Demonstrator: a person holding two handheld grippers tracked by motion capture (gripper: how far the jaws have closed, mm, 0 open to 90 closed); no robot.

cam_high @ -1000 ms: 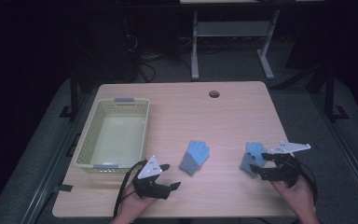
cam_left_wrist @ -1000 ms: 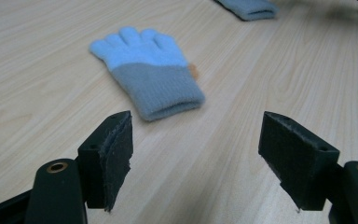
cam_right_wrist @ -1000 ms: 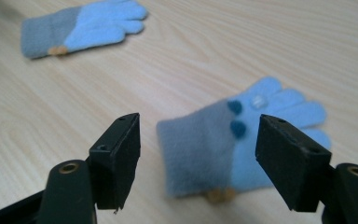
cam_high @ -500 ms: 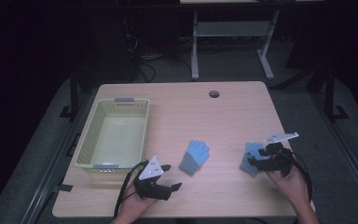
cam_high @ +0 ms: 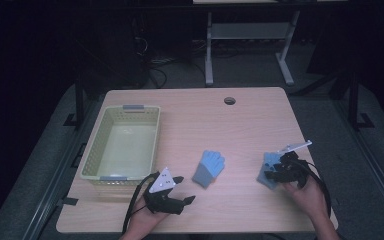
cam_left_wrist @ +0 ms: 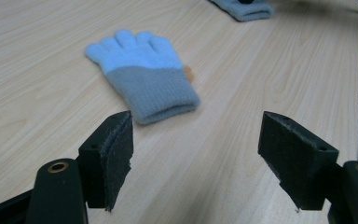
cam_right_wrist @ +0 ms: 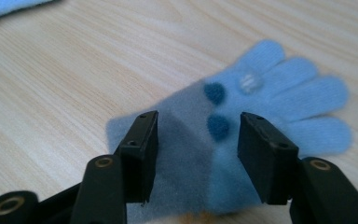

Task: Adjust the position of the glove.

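High overhead view of table; both gripper cameras low, close, sharing gloves.

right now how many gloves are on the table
2. One glove lies mid-table, ahead of the open left tool. The other glove lies to the right, under the open right tool.

A pale yellow-green basket stands on the left half of the light wooden desk, with small grey tabs at its near and far rims. A round hole (probably a cable port) sits near the desk's far edge. Beyond it, a grey metal frame stands on the dark floor, with cables nearby.
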